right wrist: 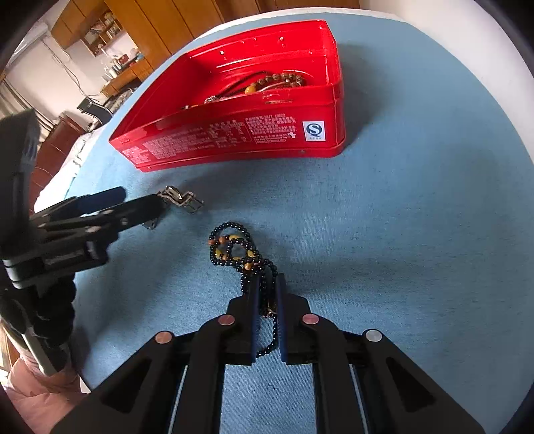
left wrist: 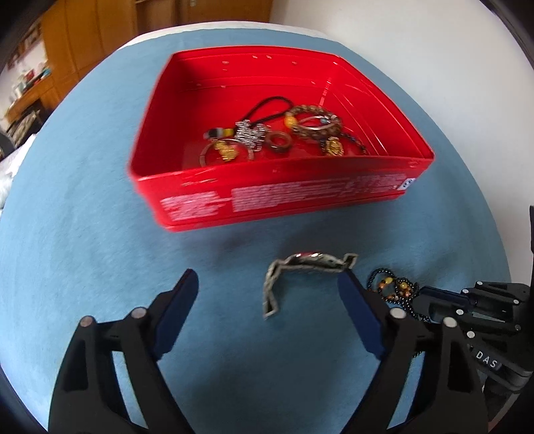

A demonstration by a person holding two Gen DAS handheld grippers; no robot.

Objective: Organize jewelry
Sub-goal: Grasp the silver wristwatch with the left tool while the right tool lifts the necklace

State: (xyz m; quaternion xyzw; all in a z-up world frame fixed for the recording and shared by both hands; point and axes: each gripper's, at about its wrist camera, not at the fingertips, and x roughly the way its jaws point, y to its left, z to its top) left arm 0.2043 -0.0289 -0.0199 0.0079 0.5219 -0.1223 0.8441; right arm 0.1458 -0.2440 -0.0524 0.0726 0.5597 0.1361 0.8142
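Note:
A red tin box [left wrist: 267, 197] sits on the blue cloth and holds several pieces of jewelry [left wrist: 267, 137]; it also shows in the right wrist view [right wrist: 233, 140]. A silver metal watch band [left wrist: 300, 270] lies on the cloth in front of the box, also in the right wrist view [right wrist: 182, 197]. My left gripper [left wrist: 267, 293] is open, its jaws on either side of the band just above the cloth. A black bead necklace [right wrist: 233, 248] with amber beads lies on the cloth, also in the left wrist view [left wrist: 393, 287]. My right gripper [right wrist: 267, 283] is shut on the necklace strands.
The blue cloth [right wrist: 400, 250] covers a white table. Wooden cabinets [right wrist: 160, 30] and cluttered furniture stand beyond the far left edge. My left gripper shows at the left of the right wrist view [right wrist: 100, 207].

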